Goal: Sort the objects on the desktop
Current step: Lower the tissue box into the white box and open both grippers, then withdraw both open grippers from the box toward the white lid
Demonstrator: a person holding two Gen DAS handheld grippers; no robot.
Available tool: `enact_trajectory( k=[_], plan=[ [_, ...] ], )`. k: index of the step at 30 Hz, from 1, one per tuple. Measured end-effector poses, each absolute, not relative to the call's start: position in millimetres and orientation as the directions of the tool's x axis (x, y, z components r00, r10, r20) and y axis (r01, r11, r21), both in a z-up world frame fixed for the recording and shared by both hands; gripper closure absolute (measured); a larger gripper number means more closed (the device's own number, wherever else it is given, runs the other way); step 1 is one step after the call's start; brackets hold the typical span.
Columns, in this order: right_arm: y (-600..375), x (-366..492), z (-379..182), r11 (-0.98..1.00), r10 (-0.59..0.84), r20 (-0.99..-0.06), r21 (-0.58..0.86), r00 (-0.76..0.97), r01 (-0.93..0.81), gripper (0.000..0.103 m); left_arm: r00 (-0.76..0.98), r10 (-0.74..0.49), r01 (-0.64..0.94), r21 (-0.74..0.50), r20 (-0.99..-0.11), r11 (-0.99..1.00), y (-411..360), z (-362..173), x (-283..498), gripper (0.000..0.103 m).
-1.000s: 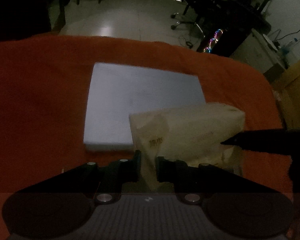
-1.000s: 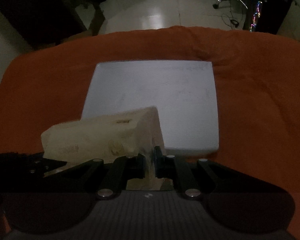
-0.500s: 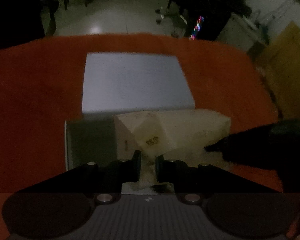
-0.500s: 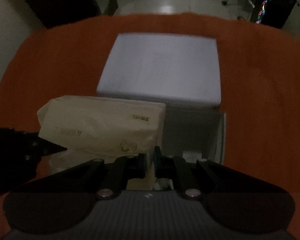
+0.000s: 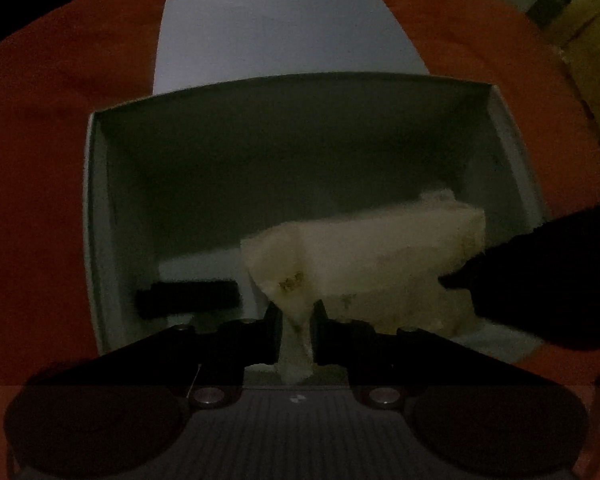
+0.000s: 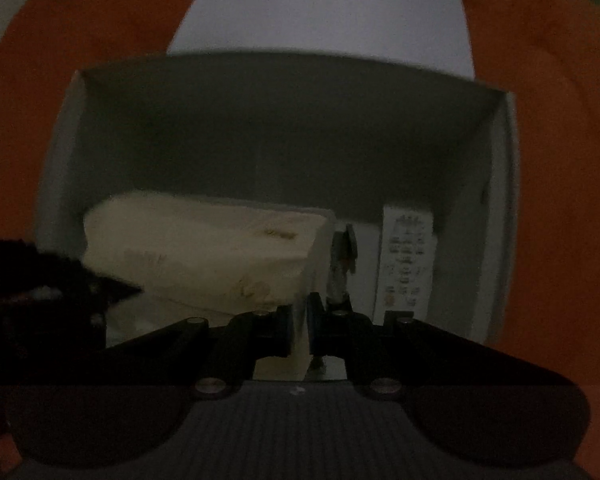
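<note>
Grippers [image 5: 296, 334] [image 6: 299, 330] hold tissue pack [image 5: 364, 256], seemingly inside box [image 5: 96, 216].

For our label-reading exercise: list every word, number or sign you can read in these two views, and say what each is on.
Nothing can be read here.
Cream soft plastic tissue pack: brownish printed marks, too blurred.
White flat remote control: rows of dark button marks, too small.
Open white cardboard box, pale blue flat lid: no print visible.
</note>
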State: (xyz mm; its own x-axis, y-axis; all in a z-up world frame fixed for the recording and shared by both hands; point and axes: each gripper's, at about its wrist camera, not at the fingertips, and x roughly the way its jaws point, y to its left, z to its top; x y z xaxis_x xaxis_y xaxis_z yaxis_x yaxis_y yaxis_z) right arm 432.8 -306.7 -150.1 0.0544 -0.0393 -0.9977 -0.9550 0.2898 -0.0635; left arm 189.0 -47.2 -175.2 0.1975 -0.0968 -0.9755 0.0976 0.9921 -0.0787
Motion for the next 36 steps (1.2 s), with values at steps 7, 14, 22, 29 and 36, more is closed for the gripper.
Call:
enact_trajectory(
  k=[7, 14, 22, 29, 36],
  plan=[
    [-302, 440, -165, 0.312, -0.065, -0.997, -0.063, 0.045, -0.948, 0.085, 0.192, -0.068, 0.112, -0.047, -0.979, 0.993, -45, -192, 188, 0.09],
    [-310, 434, -151, 0.321, -0.043, -0.997, -0.071, 0.06, -0.944, 0.081, 0.244, -0.048, 0.139, -0.014, -0.969, 0.99, -37, -158, 176, 0.035],
    [-309, 436, -114, 0.334, 0.029, -0.998, -0.045, 0.058, -0.942, 0.067, 0.294, -0.127, 0.164, -0.081, -0.947, 0.983, -28, -88, 162, 0.018],
    [-313, 450, -72, 0.371, 0.096, -0.995, 0.007, 0.031, -0.929, 0.06, 0.333, -0.119, 0.112, -0.086, -0.935, 0.99, -3, -78, 168, 0.011],
    [-312, 468, -45, 0.397, 0.127, -0.992, 0.072, -0.023, -0.915, 0.047, 0.357, -0.096, 0.118, -0.057, -0.929, 0.991, 20, -77, 179, 0.008]
  ],
)
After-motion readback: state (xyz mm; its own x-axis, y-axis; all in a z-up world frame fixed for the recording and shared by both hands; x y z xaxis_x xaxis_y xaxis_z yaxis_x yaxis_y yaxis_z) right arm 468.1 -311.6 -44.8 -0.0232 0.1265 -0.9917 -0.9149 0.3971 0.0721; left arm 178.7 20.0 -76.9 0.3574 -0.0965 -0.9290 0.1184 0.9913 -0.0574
